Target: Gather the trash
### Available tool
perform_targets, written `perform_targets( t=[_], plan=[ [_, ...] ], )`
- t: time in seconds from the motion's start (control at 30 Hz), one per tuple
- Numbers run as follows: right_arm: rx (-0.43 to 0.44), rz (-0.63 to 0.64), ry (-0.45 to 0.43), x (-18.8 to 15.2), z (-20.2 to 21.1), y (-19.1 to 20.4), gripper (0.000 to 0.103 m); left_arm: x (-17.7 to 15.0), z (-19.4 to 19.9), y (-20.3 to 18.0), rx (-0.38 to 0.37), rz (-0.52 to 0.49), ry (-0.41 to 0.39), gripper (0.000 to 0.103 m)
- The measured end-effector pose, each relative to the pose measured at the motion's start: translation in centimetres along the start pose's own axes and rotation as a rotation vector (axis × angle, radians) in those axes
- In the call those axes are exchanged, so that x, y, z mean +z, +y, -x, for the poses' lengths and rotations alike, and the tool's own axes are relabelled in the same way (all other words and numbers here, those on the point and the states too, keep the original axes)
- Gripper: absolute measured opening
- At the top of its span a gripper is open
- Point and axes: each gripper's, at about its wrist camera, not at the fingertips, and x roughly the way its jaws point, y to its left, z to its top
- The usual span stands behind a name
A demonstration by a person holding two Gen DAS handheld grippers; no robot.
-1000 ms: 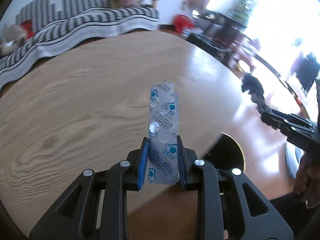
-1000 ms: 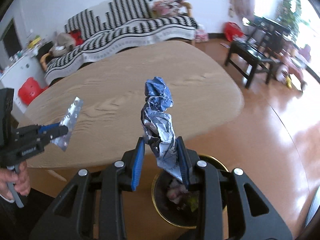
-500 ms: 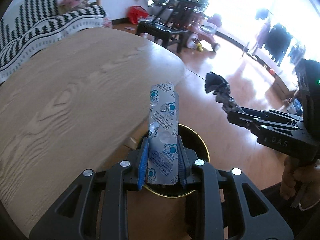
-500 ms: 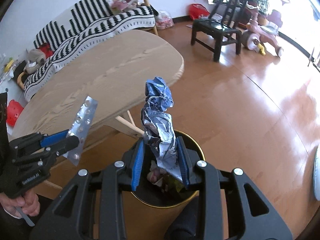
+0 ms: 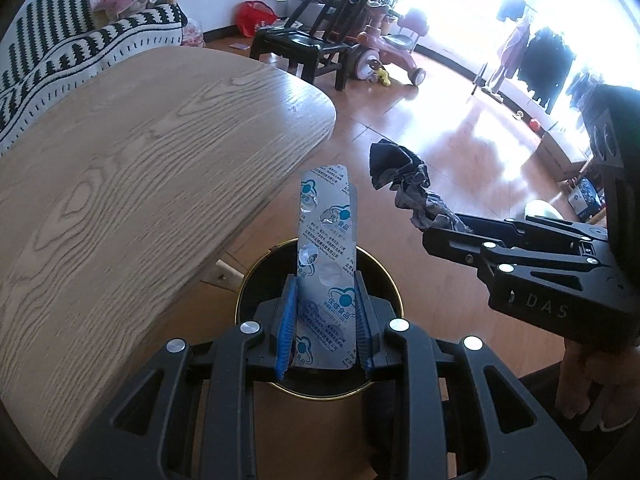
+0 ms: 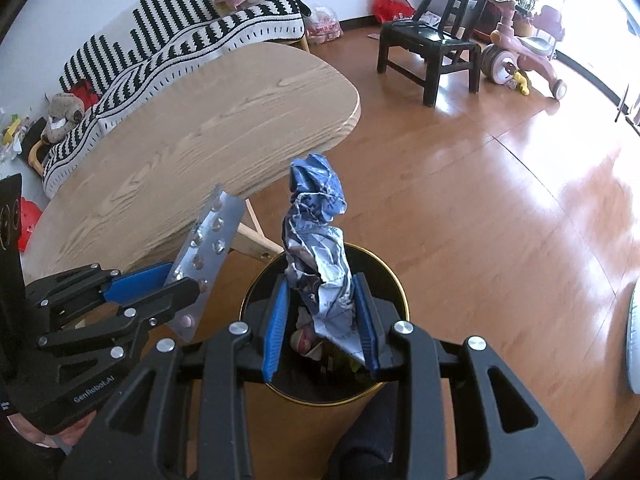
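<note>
L claw (image 5: pixel 325 316) clenched on the lower end of a flat silver blister pill strip w/ blue print (image 5: pixel 326 268); strip stands up out of the blue pads, free end over the bin mouth, so letting go should drop it straight in. R claw (image 6: pixel 322 318) clenched on a crumpled blue-and-white foil wrapper (image 6: pixel 318 248), twisted into a tall wad, likewise poised above the round black waste bin w/ gold rim (image 6: pixel 402 300). Bin sits on the floor directly under both claws; some trash already inside. Both items held high and near vertical, prob. to clear the rim before release. Claws are side by side, near but not touching, so room betw. them is tight. Rounded edge of the light wood-grain tabletop (image 5: pixel 160 160) overhangs just beside the bin on the left, w/ its pale wooden leg (image 6: pixel 256 236) close to the rim. Right side: open brown wooden floor (image 6: pixel 500 208), free to withdraw. Farther off: black wooden chair (image 6: pixel 432 52), pink ride-on toy (image 6: pixel 524 48), black-and-white striped sofa (image 6: pixel 180 40).
</note>
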Motion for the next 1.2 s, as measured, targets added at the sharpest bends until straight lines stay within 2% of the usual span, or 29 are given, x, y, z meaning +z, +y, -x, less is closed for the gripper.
perform_targets(
  t=[0.43,0.5,0.53,0.6,0.7,0.77,0.83,0.93,1.0,1.1,1.2],
  plan=[
    [0.0,-0.002,0.005,0.1,-0.2,0.1,0.033,0.1,-1.2,0.0,-0.018,0.004,0.029,0.026],
    [-0.004,-0.005,0.003,0.1,-0.3,-0.1,0.035,0.1,-1.4,0.0,-0.024,0.001,0.029,0.026],
    [-0.007,-0.01,0.0,0.2,-0.2,-0.1,0.04,0.1,-1.5,0.1,-0.025,0.002,0.029,0.027],
    [-0.015,-0.017,-0.008,0.2,-0.1,-0.2,0.045,0.2,-1.7,0.2,-0.031,0.004,0.039,0.041],
    [-0.01,-0.024,-0.018,0.3,0.1,-0.4,0.046,0.3,-1.8,0.1,-0.019,0.0,0.036,0.057],
    [-0.015,-0.027,-0.026,0.3,0.3,-0.4,0.055,0.3,-1.7,0.1,-0.015,-0.001,0.035,0.063],
    [-0.02,-0.029,-0.04,0.4,0.6,-0.4,0.068,0.3,-1.5,0.3,-0.008,0.002,0.029,0.07],
    [-0.023,-0.037,-0.062,0.8,1.2,-0.3,0.079,0.4,-0.5,1.0,0.003,0.013,0.013,0.08],
    [-0.021,-0.036,-0.079,1.5,1.5,0.3,0.088,0.4,0.9,1.9,0.029,0.025,-0.014,0.091],
    [-0.012,-0.009,-0.104,2.5,1.7,2.3,0.094,0.3,3.5,4.1,0.075,0.052,-0.06,0.094],
    [0.009,0.03,-0.111,3.7,1.5,5.0,0.096,-0.2,6.7,7.6,0.13,0.119,-0.104,0.096]
  ],
)
